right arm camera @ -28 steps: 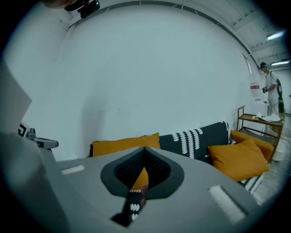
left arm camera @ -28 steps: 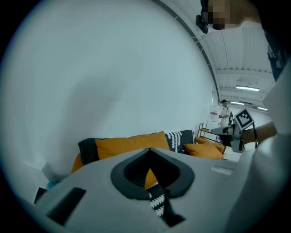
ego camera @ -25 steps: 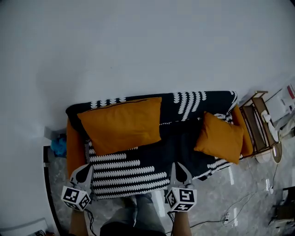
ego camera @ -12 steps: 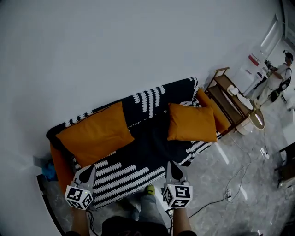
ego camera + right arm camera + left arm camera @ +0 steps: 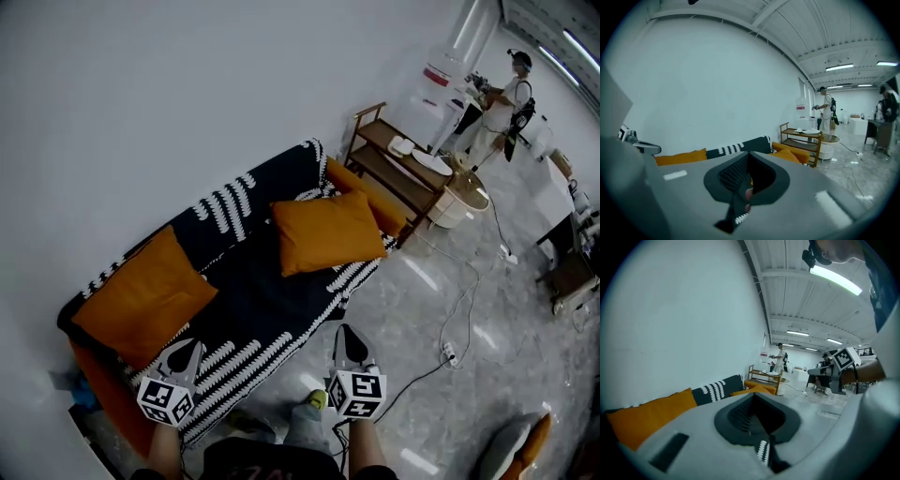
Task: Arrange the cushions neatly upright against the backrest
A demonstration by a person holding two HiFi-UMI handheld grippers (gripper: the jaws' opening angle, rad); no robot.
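Head view: both tongs pressed together and empty, just short of the sofa.
Nearest, the left gripper [image 5: 185, 353] and right gripper [image 5: 349, 342] hang by the front edge of the sofa [image 5: 253, 319], jaws closed on nothing. The left cushion [image 5: 145, 300] leans on the backrest [image 5: 239, 197]; the right cushion [image 5: 328, 232] slumps by the armrest [image 5: 370, 192]. Both look soft and light, likely to sag, so a top corner or seam seems the best place to pinch. Nothing blocks them. Beyond, a cable [image 5: 459, 319] trails over the floor [image 5: 469, 375], then come a wooden shelf [image 5: 398, 164] and a person [image 5: 502, 103] far off.
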